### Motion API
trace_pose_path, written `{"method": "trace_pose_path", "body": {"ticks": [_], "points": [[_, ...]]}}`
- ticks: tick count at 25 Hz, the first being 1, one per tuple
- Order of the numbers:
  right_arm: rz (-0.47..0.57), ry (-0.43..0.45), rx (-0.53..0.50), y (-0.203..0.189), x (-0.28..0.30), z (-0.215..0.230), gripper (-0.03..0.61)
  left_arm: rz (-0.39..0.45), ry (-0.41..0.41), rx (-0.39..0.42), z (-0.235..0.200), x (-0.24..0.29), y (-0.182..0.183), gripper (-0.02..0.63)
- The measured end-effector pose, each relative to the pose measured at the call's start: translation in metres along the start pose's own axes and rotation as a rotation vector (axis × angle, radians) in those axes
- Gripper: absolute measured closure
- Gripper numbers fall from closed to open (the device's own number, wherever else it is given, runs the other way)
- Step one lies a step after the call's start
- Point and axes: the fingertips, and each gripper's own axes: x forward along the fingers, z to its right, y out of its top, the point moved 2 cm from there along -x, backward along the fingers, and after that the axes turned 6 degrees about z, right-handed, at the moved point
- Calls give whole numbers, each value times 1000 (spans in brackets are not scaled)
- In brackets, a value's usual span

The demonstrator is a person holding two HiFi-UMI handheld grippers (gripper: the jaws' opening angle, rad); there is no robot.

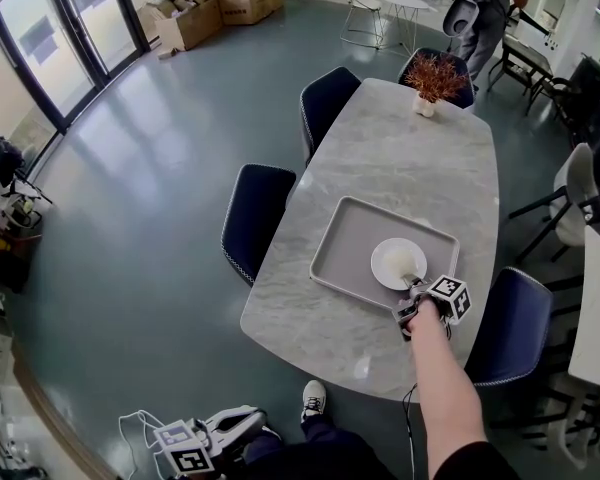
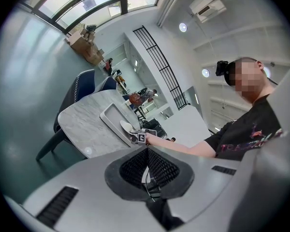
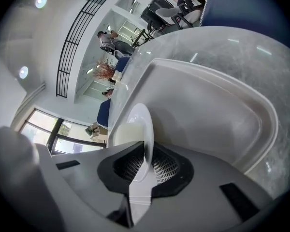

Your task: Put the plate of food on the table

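One edge is all the right gripper (image 3: 144, 167) has to work with. Its jaws are pinched on the near rim of the white plate (image 1: 397, 264), which is in the grey tray (image 1: 345, 230) on the marble table (image 1: 400, 158). I can't tell if the plate is resting flat or already tipped up a hair. From the gripper's side it spreads out straight ahead of the jaws, with a pale lump of food (image 3: 124, 134) just past the pads. No idea what the food actually is tbh.

Handling-wise, my guess is glazed ceramic, so stiff, slick and chippable. With a rim-only hold, the plate's weight plus the food hangs out ahead of the jaws like a lever, so it'll want to droop or twist. Smooth glaze could creep in the pads if it tilts, and the food looks loose enough to slide. I'd keep it level and low, clear the tray's raised lip, and set it on bare tabletop beside the tray.

The left gripper (image 1: 242, 424) hangs well away, down low by the person's leg, jaws together on nothing. It'd be handy supporting the far rim.
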Motion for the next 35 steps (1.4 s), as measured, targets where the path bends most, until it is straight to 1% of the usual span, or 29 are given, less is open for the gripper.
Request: {"method": "trace_pose_path", "body": {"ticks": [5, 11, 17, 23, 26, 29, 30, 31, 32, 35], "points": [[-13, -70, -83, 1, -3, -1, 508, 0, -14, 8, 6, 2, 1, 607], [-41, -95, -129, -3, -7, 0, 450, 3, -17, 13, 6, -3, -2, 607], [-24, -129, -148, 0, -18, 4, 442, 11, -25, 19, 9, -7, 0, 607], [24, -115, -150, 2, -33, 3, 442, 6, -35, 11, 7, -16, -5, 607], [44, -77, -145, 1, -43, 0, 442, -8, -50, 12, 7, -18, -5, 607], [77, 11, -130, 0, -56, -5, 444, -25, -76, 26, 11, -21, -3, 607], [88, 41, -126, -1, -62, -7, 483, -30, -82, 31, 12, -22, -3, 607], [99, 68, -125, -1, -68, -8, 539, -34, -85, 32, 11, -24, -3, 607], [110, 98, -128, -2, -75, -10, 569, -37, -87, 30, 10, -27, -4, 607], [127, 199, -150, -12, -97, -19, 569, -54, -102, 36, 11, -32, -2, 607]]}}
